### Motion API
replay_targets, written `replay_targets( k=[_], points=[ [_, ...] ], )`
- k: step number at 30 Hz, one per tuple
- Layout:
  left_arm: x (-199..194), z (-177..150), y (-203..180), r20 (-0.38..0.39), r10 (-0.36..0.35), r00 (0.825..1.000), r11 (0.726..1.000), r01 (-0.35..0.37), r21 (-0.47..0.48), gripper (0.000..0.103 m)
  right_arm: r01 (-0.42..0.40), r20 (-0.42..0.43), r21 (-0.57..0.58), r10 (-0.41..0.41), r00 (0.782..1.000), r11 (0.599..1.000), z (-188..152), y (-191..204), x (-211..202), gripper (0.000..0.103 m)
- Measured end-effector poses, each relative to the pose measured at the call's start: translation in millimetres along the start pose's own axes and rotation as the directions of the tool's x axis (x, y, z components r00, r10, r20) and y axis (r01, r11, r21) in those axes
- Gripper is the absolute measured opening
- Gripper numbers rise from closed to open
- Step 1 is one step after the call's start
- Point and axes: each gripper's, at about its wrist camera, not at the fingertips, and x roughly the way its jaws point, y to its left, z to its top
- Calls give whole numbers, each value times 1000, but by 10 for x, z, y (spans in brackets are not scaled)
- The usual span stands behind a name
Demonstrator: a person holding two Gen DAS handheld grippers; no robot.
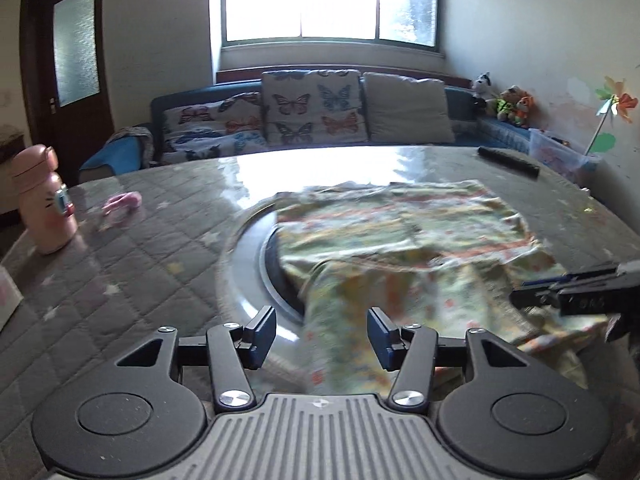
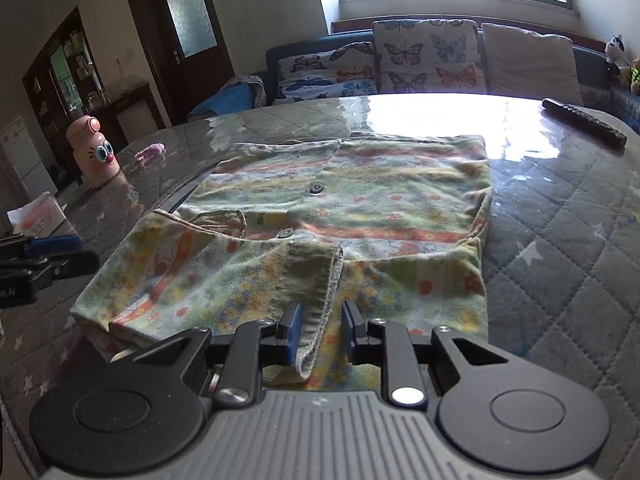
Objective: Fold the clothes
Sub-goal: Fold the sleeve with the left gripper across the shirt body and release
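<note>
A child's flowered green and orange buttoned top (image 2: 360, 208) lies on the glass-covered round table (image 2: 560, 220), with its sleeves folded over the near part. My right gripper (image 2: 318, 330) is open, and the ribbed sleeve cuff (image 2: 316, 280) lies between its fingers. My left gripper (image 1: 322, 334) is open just above the near left edge of the top (image 1: 400, 232), holding nothing. The right gripper shows in the left wrist view (image 1: 576, 290) at the right edge, and the left gripper shows in the right wrist view (image 2: 44, 258) at the left edge.
A pink bottle (image 2: 94, 152) with a cartoon face and a small pink item (image 2: 150, 151) stand at the table's left. A black remote (image 2: 582, 122) lies at the far right. A tissue box (image 2: 36, 216) is at the left edge. A sofa (image 1: 320, 112) with cushions is behind.
</note>
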Motion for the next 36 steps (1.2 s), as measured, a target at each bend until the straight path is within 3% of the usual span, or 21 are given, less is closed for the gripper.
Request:
replay_targets(
  k=[4, 6, 12, 18, 25, 29, 36],
  points=[
    [-40, -139, 161, -25, 15, 1000, 1000, -16, -27, 59, 1, -14, -22, -1, 1000, 1000, 36, 71, 39, 21],
    [-58, -203, 201, -39, 19, 999, 999, -21, -28, 62, 0, -15, -23, -1, 1000, 1000, 60, 90, 42, 8],
    [-69, -313, 117, -57, 6, 998, 1000, -5, 12, 66, 14, 55, -43, -12, 998, 999, 182, 158, -157, 7],
    [-18, -386, -82, -52, 13, 999, 994, -7, 105, 68, 44, 181, -90, -27, 983, 995, 416, 258, -585, 7],
    [46, -419, -149, -52, 38, 998, 989, -30, 145, 69, 68, 222, -101, -44, 974, 993, 485, 287, -757, 7],
    [26, -417, -108, -53, 37, 998, 988, -29, 151, 69, 84, 196, -91, -65, 978, 992, 410, 244, -658, 7],
    [-146, -311, 101, -56, 16, 998, 994, -10, 107, 68, 134, 51, -73, -131, 990, 988, 156, 52, -298, 9]
  ],
)
